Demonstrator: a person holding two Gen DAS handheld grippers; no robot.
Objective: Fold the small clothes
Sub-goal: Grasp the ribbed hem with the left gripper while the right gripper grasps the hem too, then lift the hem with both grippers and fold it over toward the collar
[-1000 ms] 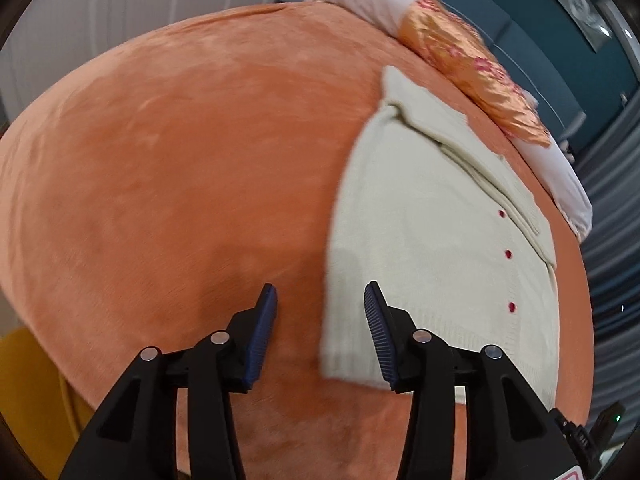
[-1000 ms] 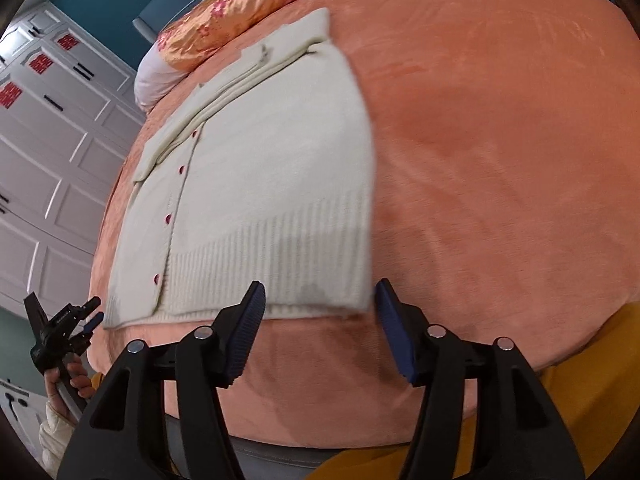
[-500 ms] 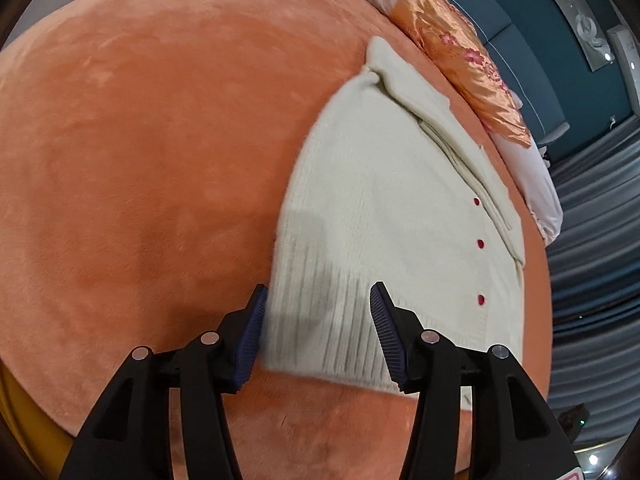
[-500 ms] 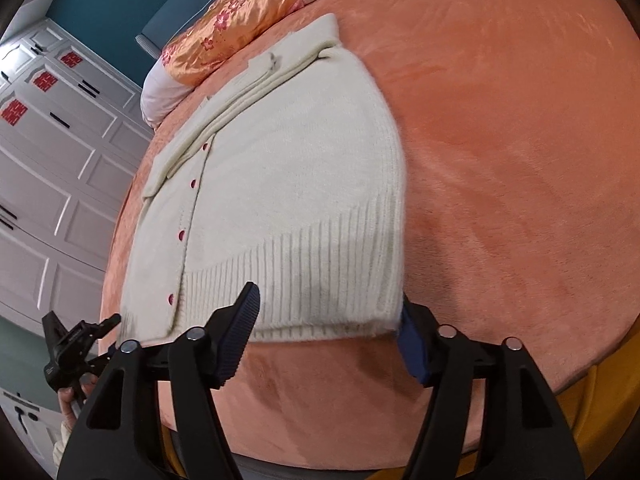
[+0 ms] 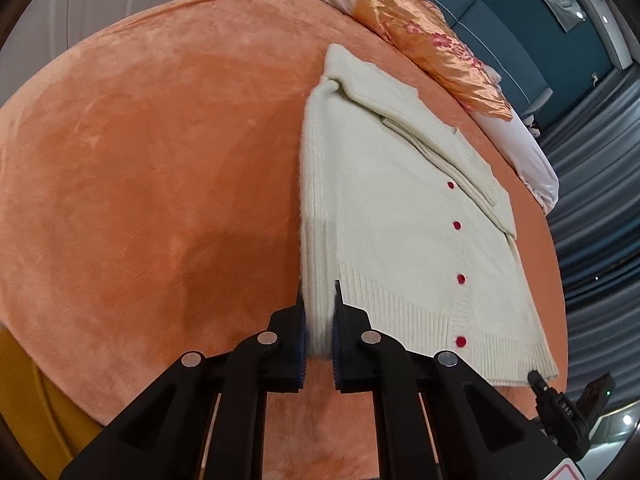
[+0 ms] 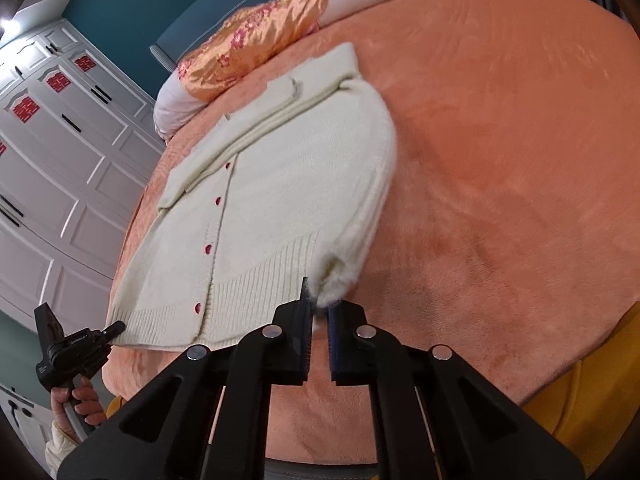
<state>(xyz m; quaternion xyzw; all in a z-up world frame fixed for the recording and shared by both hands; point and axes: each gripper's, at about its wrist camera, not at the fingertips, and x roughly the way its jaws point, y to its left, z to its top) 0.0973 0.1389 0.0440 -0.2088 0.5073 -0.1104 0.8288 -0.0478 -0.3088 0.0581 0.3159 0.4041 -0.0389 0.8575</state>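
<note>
A cream knit cardigan (image 5: pixel 400 216) with red buttons lies flat on an orange plush bed, sleeves folded across the chest. My left gripper (image 5: pixel 319 320) is shut on the ribbed hem at the cardigan's left bottom corner. In the right wrist view the cardigan (image 6: pixel 272 184) fills the middle left. My right gripper (image 6: pixel 318 320) is shut on the right bottom corner of the hem, which is bunched and lifted between the blue pads. The left gripper also shows in the right wrist view (image 6: pixel 116 326), at the hem's other corner.
The orange bed cover (image 5: pixel 140 180) spreads wide to the left of the cardigan and, in the right wrist view (image 6: pixel 500 160), to its right. An orange satin pillow (image 5: pixel 436 44) and a white pillow (image 5: pixel 520 148) lie behind the collar. White wardrobe doors (image 6: pixel 52 140) stand at left.
Both grippers moved forward to the hem and shut on its two bottom corners. The right corner is now pinched up off the bed.
</note>
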